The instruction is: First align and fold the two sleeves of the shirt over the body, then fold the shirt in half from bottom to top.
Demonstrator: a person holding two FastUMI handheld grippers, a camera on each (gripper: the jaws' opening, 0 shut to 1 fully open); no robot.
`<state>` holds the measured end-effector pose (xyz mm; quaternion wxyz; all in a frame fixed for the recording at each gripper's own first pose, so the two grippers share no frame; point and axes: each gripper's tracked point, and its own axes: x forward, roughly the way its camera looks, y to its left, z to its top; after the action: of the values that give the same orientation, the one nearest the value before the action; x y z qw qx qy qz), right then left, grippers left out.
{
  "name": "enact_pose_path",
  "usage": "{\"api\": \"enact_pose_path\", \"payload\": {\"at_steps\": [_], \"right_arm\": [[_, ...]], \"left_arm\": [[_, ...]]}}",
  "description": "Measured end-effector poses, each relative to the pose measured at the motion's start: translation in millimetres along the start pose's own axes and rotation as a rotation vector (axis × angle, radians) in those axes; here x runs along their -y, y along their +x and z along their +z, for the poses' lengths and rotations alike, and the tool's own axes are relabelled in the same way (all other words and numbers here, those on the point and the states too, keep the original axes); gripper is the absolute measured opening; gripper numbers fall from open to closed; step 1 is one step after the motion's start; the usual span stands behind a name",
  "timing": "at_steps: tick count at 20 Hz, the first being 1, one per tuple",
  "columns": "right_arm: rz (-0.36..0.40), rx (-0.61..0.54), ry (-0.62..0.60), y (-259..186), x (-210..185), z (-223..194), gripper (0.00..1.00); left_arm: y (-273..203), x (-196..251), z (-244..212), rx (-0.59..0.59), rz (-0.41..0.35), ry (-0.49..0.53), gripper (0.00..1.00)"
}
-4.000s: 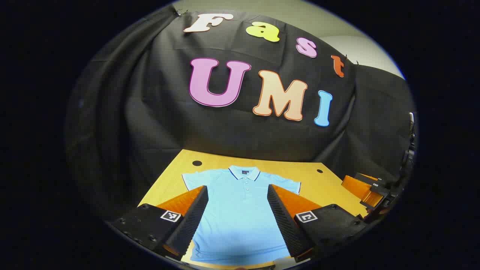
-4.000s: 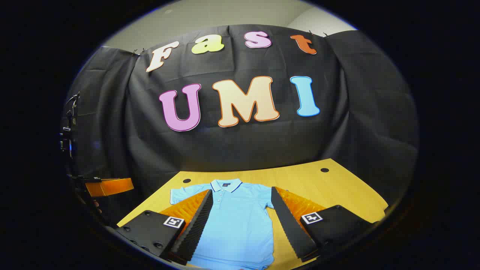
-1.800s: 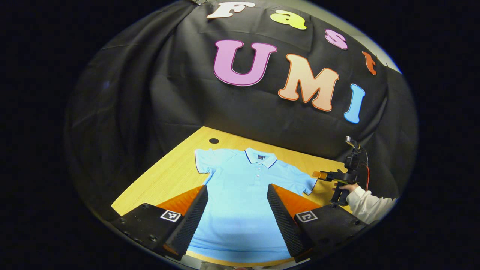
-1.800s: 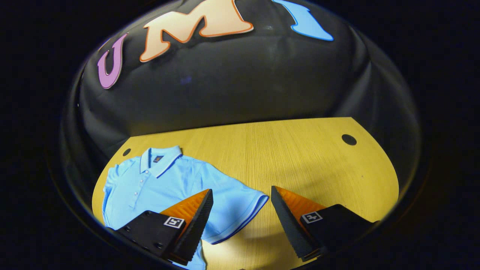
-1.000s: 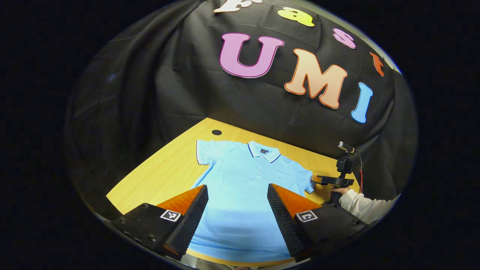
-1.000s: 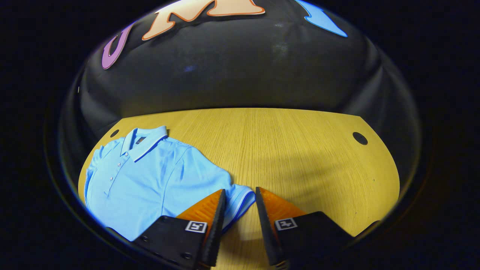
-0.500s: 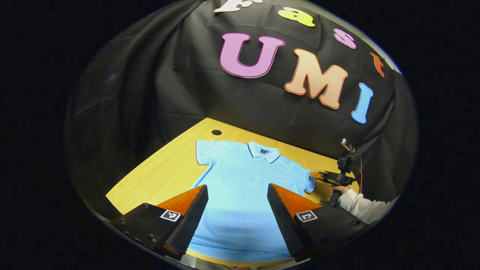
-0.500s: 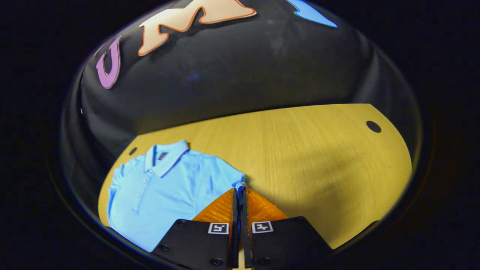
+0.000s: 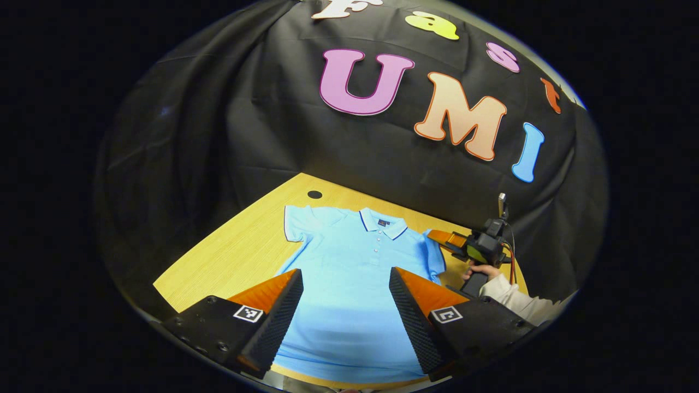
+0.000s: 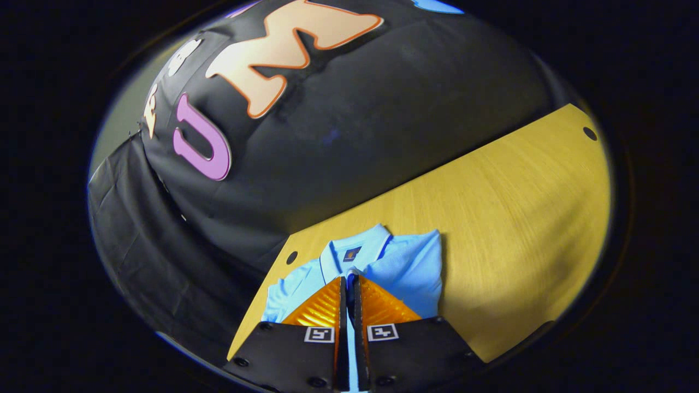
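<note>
A light blue polo shirt (image 9: 355, 273) lies face up on the wooden table (image 9: 240, 256), collar toward the wall. Its left sleeve (image 9: 297, 224) lies flat and spread out. My left gripper (image 9: 345, 284) hovers open above the shirt's lower body, holding nothing. My right gripper (image 10: 348, 284) is shut on the hem of the right sleeve (image 10: 418, 267), which is lifted and drawn in over the chest near the collar (image 10: 355, 252). In the left gripper view, the right gripper (image 9: 437, 236) sits at the shirt's right shoulder, held by a hand in a white sleeve (image 9: 519, 303).
The black cloth wall (image 9: 349, 147) rises right behind the table's far edge. Small round holes (image 9: 314, 194) sit near the table's far corners, another hole (image 10: 589, 132) at the right. Bare wood (image 10: 519, 218) stretches to the right of the shirt.
My right gripper closed on the right sleeve's hem, lifted it and swung it inward over the shirt's chest. My left gripper stayed open and almost still above the lower body.
</note>
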<state>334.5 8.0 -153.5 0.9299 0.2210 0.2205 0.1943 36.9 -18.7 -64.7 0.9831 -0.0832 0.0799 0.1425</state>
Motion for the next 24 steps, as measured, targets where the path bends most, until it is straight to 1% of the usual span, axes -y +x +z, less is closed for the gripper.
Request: {"api": "enact_pose_path", "payload": {"at_steps": [4,5,7,9,10,11,12,14,18,19,20,21,22,24], "right_arm": [[0.031,-0.043,-0.030,13.4,-15.8,-31.9,0.11],[0.037,-0.061,-0.034,13.1,-19.6,-39.5,0.23],[0.036,-0.082,-0.070,8.5,-21.3,-47.9,0.49],[0.007,-0.092,-0.144,0.1,-16.5,-51.9,0.95],[-0.008,-0.096,-0.181,-6.2,-14.1,-54.1,0.96],[-0.020,-0.088,-0.202,-14.4,-15.6,-52.1,0.92],[-0.030,-0.079,-0.215,-25.4,-17.7,-50.4,0.98],[-0.057,-0.060,-0.234,-51.6,-19.1,-50.2,0.98],[-0.184,-0.011,-0.271,-113.0,-16.9,-59.0,0.98],[-0.210,-0.005,-0.266,-126.7,-20.5,-64.9,0.98],[-0.235,-0.002,-0.252,-140.4,-24.5,-71.1,0.93],[-0.254,0.001,-0.228,-152.7,-29.5,-75.9,0.93],[-0.271,0.011,-0.198,-164.2,-34.9,-80.7,0.98],[-0.323,0.038,-0.152,-185.0,-39.1,-83.5,0.98]], "left_arm": [[8.3,2.8,-0.1,-0.002,-0.013,0.005,0.95],[10.9,3.3,0.7,-0.002,-0.019,0.004,0.95],[18.9,3.7,-0.4,-0.010,-0.038,-0.002,0.95],[29.1,1.1,-0.1,-0.020,-0.050,0.008,0.95],[34.5,-4.2,1.1,-0.020,-0.054,0.017,0.95],[42.5,-8.6,3.5,-0.024,-0.054,0.019,0.95],[50.5,-15.6,5.7,-0.027,-0.052,0.021,0.95],[70.6,-34.1,13.1,-0.029,-0.033,0.038,0.95],[115.7,-76.3,30.1,-0.026,0.007,0.136,0.95],[129.3,-85.4,34.1,-0.029,0.004,0.159,0.95],[143.6,-93.4,37.5,-0.035,-0.003,0.181,0.95],[158.4,-102.8,39.8,-0.046,0.001,0.203,0.95],[176.3,-111.8,42.1,-0.052,0.000,0.224,0.95],[209.8,-126.6,47.7,-0.058,-0.008,0.259,0.95]]}}
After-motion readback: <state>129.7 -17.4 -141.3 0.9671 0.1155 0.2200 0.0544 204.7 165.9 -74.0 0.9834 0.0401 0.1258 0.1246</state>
